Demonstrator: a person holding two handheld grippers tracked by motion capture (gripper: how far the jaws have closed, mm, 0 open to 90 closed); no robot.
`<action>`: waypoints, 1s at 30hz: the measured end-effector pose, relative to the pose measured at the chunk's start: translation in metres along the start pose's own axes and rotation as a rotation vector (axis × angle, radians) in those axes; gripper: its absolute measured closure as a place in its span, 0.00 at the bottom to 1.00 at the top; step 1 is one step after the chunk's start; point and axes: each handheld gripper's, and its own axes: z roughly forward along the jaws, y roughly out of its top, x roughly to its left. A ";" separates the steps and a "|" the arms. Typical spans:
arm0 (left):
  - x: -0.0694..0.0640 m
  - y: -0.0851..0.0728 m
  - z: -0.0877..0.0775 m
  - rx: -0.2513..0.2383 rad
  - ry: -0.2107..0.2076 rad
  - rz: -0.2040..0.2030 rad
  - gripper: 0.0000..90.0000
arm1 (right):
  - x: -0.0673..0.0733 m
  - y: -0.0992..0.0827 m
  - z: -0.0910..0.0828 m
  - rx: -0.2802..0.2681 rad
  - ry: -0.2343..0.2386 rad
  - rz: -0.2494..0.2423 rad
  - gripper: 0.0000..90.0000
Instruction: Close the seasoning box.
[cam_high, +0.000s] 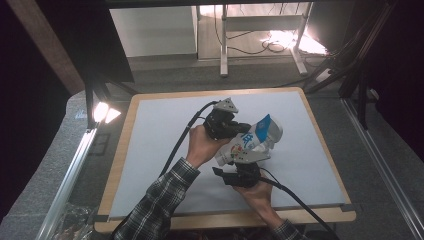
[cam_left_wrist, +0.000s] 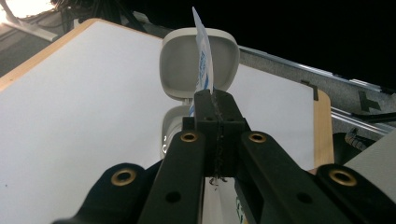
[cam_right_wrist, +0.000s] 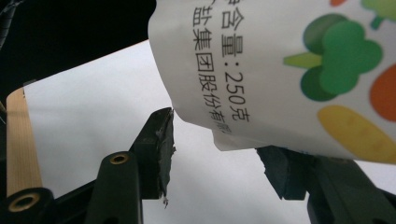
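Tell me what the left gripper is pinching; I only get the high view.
Observer: The left gripper is shut on a thin flat edge of the bag, which stands edge-on out of its jaws.
Operator: Now report the right one.
Observer: The right gripper is open, with a corner of the bag hanging between its jaws, not clamped.
Operator: Describe that side of the bag.
Observer: It is white, with black printed characters and drawings of vegetables in green, orange and yellow.
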 end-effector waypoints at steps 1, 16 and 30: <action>0.000 0.000 0.000 -0.004 -0.002 0.001 1.00 | 0.000 0.000 0.000 0.002 -0.003 -0.001 0.53; 0.001 -0.009 -0.010 -0.030 -0.033 0.006 1.00 | -0.007 -0.003 -0.003 -0.001 -0.026 0.009 0.51; 0.003 -0.014 -0.014 -0.040 -0.045 0.014 1.00 | -0.009 -0.005 -0.003 0.018 -0.055 -0.007 0.51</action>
